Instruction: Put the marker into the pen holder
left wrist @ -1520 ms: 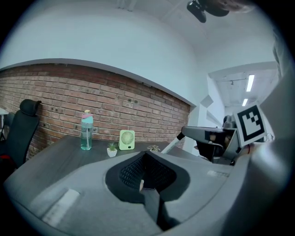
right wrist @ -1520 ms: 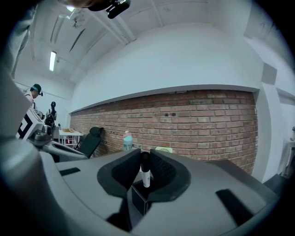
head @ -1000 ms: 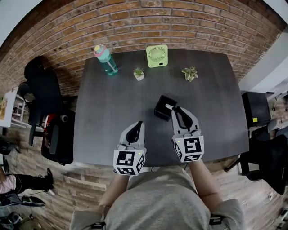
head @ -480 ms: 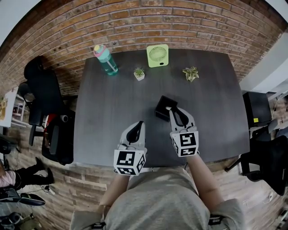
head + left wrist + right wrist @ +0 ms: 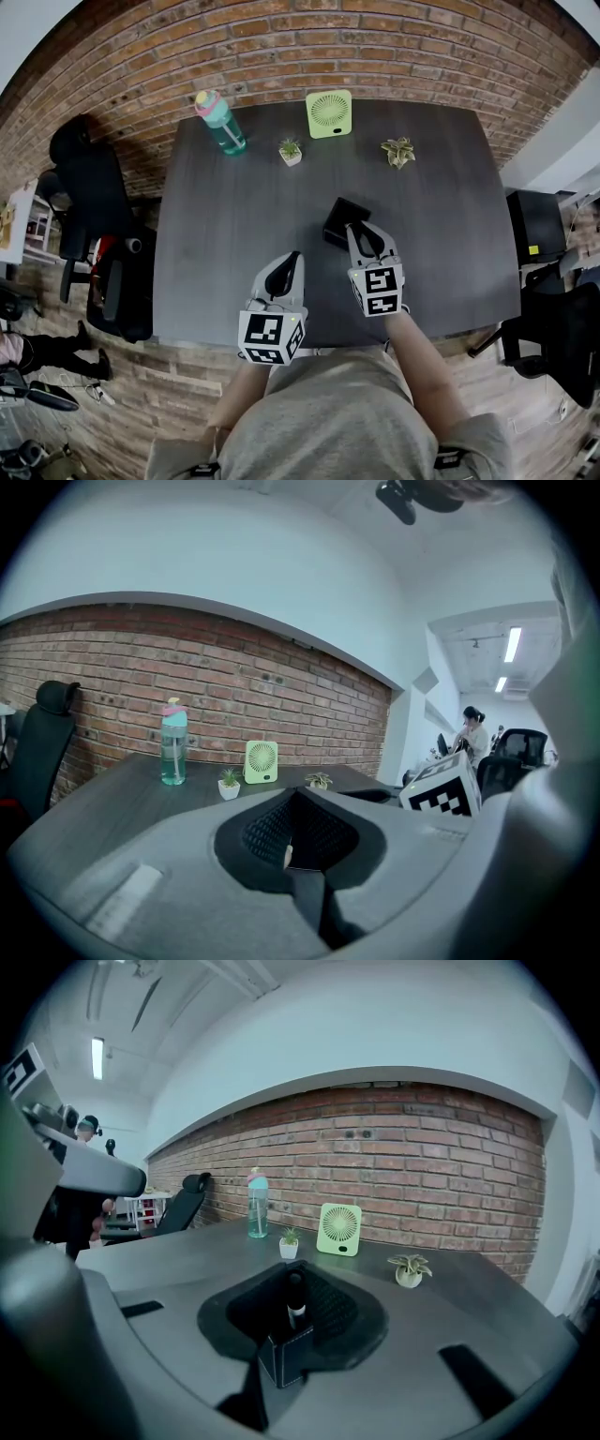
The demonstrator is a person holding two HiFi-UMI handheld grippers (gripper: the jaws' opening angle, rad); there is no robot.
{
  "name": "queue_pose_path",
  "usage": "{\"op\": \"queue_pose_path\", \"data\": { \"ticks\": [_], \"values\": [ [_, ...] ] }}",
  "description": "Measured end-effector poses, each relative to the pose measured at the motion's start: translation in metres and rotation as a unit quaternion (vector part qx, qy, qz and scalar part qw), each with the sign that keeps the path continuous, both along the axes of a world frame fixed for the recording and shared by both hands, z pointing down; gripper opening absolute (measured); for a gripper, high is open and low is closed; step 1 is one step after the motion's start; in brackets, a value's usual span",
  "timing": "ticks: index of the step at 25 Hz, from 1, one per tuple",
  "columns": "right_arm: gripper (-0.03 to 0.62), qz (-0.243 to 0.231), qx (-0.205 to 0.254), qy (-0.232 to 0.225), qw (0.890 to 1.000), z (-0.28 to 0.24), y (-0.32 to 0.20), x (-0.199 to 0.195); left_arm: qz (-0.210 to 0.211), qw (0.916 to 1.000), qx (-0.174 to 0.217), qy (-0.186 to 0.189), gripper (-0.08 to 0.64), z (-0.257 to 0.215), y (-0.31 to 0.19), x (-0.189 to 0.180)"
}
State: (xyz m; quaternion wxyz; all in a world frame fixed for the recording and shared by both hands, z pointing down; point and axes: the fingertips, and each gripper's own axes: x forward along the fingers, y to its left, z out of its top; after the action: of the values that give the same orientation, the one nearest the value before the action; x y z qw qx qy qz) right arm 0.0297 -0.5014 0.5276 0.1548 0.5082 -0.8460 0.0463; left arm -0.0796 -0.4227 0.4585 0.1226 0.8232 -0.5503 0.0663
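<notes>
A black square pen holder (image 5: 339,217) stands near the middle of the dark table (image 5: 225,244). My right gripper (image 5: 362,234) reaches over its near right corner. In the right gripper view the marker (image 5: 295,1296), black with a white band, stands upright between the dark pads. Its lower end is inside the pen holder (image 5: 286,1361), and the right gripper (image 5: 296,1309) is shut on it. In the head view the gripper hides the marker. My left gripper (image 5: 291,262) hovers to the left of the holder, nearer the front edge. It is shut, and the left gripper (image 5: 292,851) has nothing between its pads.
At the table's far edge stand a teal bottle with a pink cap (image 5: 220,124), a green desk fan (image 5: 328,115) and two small potted plants (image 5: 290,153) (image 5: 398,151). Black office chairs stand left (image 5: 89,202) and right (image 5: 562,328) of the table. A person (image 5: 469,735) sits far off.
My right gripper has shifted a little left and toward the pen holder. The marker's white end, seen earlier beside the holder, is now hidden under the gripper. The left gripper has not moved.
</notes>
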Motion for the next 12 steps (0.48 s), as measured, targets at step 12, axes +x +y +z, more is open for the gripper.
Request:
{"op": "queue_pose_path", "data": {
  "ticks": [12],
  "values": [
    [0.066, -0.002, -0.008, 0.008, 1.0, 0.0121, -0.0015, -0.0041, 0.008, 1.0, 0.0, -0.004, 0.017, 0.0001, 0.0015, 0.0026]
  ]
}}
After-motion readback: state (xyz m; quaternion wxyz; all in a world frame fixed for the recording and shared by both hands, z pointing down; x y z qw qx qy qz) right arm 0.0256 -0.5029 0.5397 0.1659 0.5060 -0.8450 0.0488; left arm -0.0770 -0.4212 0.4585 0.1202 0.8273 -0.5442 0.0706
